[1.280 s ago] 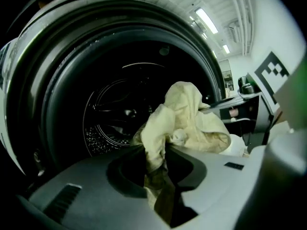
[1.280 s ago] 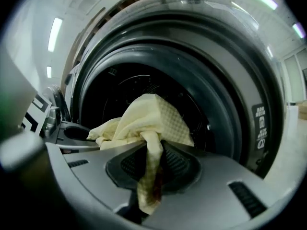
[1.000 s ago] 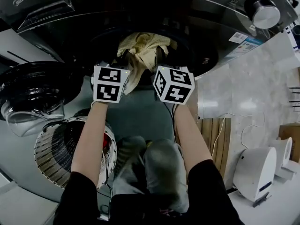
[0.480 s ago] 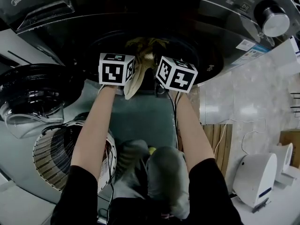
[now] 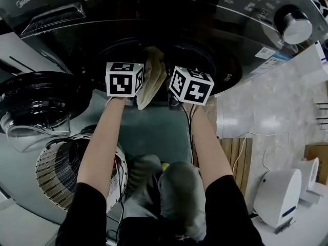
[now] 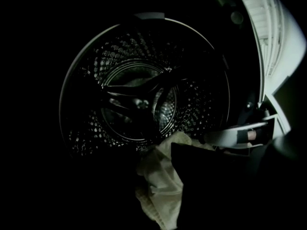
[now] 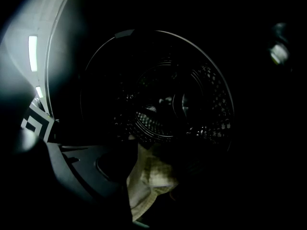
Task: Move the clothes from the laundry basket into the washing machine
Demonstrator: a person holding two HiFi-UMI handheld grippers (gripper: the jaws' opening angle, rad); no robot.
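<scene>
A cream garment (image 5: 151,78) hangs over the lower lip of the washing machine's drum mouth (image 5: 205,53), between my two grippers. In the left gripper view the garment (image 6: 160,181) lies beside the dark right-hand jaw of my left gripper (image 6: 158,176). In the right gripper view the garment (image 7: 148,181) droops below the drum (image 7: 163,109) at my right gripper (image 7: 153,186). Both pairs of jaws have just been opening and stand apart, with the cloth loose between them. The pads are lost in the dark. The marker cubes (image 5: 123,79) (image 5: 191,85) sit at the drum's edge.
The washer's round door (image 5: 36,101) stands swung open at the left. A white slatted laundry basket (image 5: 56,173) stands on the floor under my left arm. The person's knees (image 5: 174,183) are below the grippers. A control knob (image 5: 293,24) is on the panel at the upper right.
The garment, bunched high in the drum mouth before, now hangs lower as a narrow strip. Both grippers have pushed a little further toward the drum.
</scene>
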